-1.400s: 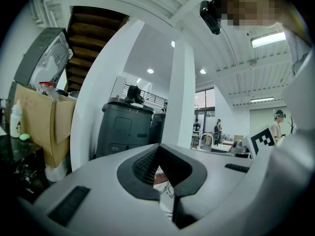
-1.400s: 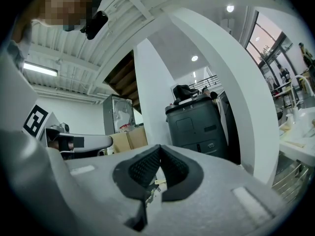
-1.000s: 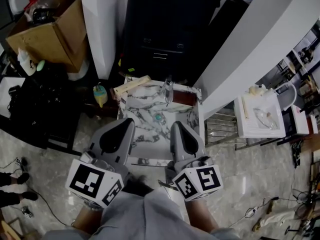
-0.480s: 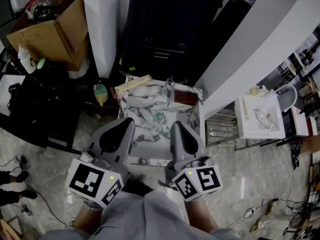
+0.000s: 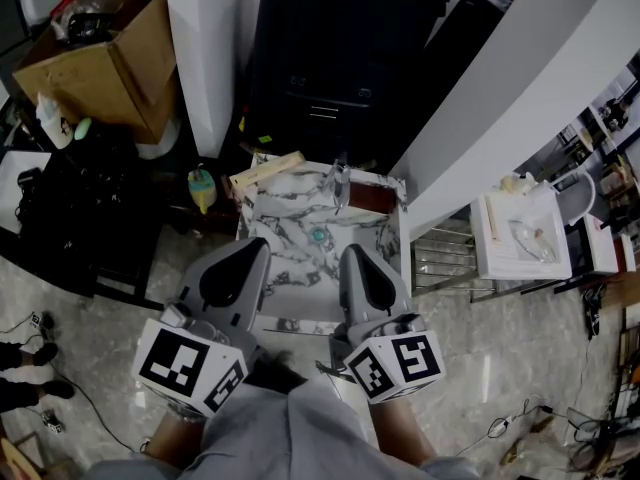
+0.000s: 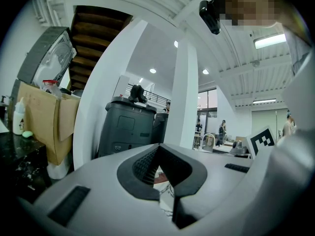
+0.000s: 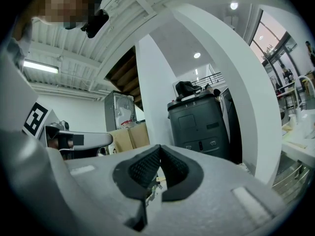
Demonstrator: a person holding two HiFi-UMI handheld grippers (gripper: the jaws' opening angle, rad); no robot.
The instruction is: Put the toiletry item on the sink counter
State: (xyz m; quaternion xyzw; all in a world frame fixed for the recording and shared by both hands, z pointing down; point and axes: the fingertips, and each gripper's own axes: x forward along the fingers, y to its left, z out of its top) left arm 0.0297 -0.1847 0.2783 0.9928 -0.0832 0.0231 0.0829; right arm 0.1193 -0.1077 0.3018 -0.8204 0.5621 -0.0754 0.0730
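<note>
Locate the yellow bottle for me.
Head view, left side: the yellow bottle sits just off the left edge of the marble sink counter, beside the wooden stick.

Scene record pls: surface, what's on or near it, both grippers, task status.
surface: marble-patterned sink counter, faucet at its back edge
on counter: small teal object in the middle; pale long item across the back left corner
beside counter: yellow-and-teal bottle, off to its left
left gripper: fingers together, nothing between them, over the counter's near left part
right gripper: fingers together, empty, over the near right part
task status: nothing picked up yet
</note>
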